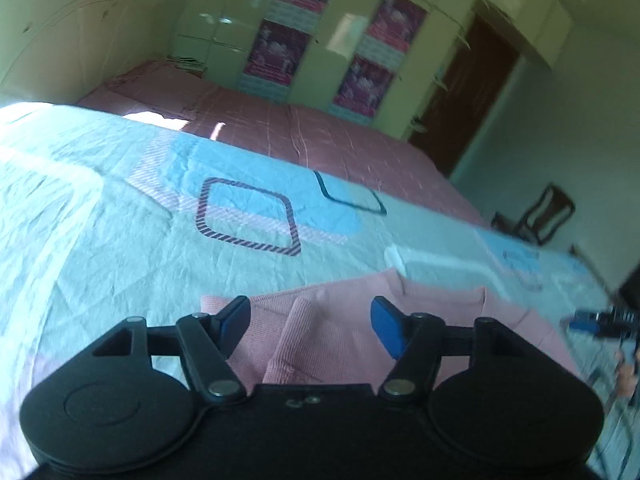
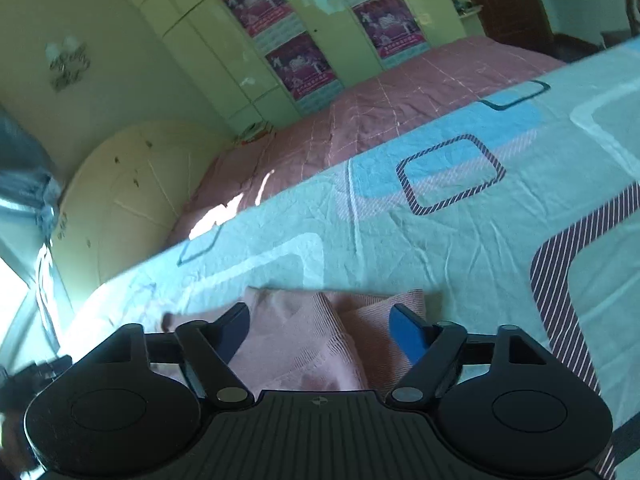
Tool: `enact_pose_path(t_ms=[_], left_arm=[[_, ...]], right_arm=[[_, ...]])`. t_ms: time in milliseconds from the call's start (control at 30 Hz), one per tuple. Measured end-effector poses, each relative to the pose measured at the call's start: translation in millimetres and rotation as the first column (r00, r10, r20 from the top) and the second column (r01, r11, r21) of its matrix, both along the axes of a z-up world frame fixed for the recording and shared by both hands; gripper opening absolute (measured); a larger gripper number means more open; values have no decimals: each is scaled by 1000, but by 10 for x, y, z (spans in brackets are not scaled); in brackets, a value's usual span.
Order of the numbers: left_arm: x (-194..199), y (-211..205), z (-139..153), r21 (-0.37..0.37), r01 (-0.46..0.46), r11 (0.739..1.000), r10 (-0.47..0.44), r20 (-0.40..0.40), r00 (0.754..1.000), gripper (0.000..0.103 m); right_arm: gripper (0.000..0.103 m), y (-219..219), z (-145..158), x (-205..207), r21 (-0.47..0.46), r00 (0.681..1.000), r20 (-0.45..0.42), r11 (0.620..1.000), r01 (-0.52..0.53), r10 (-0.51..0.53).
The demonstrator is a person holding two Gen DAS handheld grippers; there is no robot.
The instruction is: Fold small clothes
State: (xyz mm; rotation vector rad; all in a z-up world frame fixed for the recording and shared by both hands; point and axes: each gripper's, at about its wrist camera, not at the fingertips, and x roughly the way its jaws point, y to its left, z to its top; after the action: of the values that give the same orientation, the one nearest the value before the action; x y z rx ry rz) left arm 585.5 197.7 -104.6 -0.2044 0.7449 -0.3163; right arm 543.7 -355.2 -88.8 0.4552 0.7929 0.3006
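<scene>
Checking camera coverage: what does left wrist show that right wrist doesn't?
Left wrist only: a dark chair past the bed's end, a brown door, and the right claw at the frame edge.
Right wrist only: a cream headboard and a bright window.
Both: the pink garment on the blue sheet, postered wardrobe, open claws.

Both views are being bent by fisheye distortion and softened by motion blur; the bed (image 1: 120, 184) is being washed out by daylight, cabinet doors (image 2: 224, 40) glaring.
</scene>
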Motion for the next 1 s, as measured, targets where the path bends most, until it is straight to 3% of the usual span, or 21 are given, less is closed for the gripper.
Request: enact_pose_path(t_ms=[100,167,233,267,300,333,367,400,500,600,667,767,867,933,1000], left_arm=[[170,-273,-121,195,135,971,-124,-66,990,58],[250,-381,-232,265,187,946,-164,-104,981,58],[269,-434,-283,285,210,935,-189,-103,977,58],[262,-451,-281,281,218,935,-199,-94,975,54],[250,-469,-278,269,229,936,-214,-87,973,42],[246,-474,-280,252,236,938,-222,-86,971,35],[245,-481,-289,235,240,942,-226,-86,970,22],[255,-496,-299,231,239,943,-228,-77,971,7],[156,-472,-229,216,216,952,-224,17,974,4],[26,-297,-58,91,144,985,-157,159,975,4],[32,-222,-7,43,137,990,-142,191,971,4],[187,-253,-22,47,147,988,-153,175,973,4],[422,-288,-164,78,-19,997,12,89,996,3],[521,-298,-260,24,-85,996,84,37,996,3],[569,-390,-323,43,-84,996,84,14,996,2]], right_arm=[[53,246,-88,132,-144,995,-15,984,-103,102],[53,379,-177,206,-218,988,-42,963,-156,151],[52,506,-307,260,-296,978,-79,933,-207,192],[45,564,-367,280,-329,972,-97,915,-233,213],[43,606,-391,277,-347,969,-94,905,-247,228],[34,630,-392,269,-353,967,-86,900,-256,242],[15,644,-393,256,-356,964,-78,896,-267,256],[10,660,-394,246,-364,962,-71,891,-272,264],[9,658,-380,203,-375,955,-46,881,-289,294],[8,464,-270,161,-204,948,7,929,-310,318],[8,400,-227,181,-196,947,20,930,-310,320],[8,287,-168,302,-171,967,51,957,-236,248],[8,224,-225,351,-159,994,85,986,-52,66],[8,350,-305,386,-187,997,68,982,-32,45],[8,450,-372,415,-220,998,41,975,-27,37]])
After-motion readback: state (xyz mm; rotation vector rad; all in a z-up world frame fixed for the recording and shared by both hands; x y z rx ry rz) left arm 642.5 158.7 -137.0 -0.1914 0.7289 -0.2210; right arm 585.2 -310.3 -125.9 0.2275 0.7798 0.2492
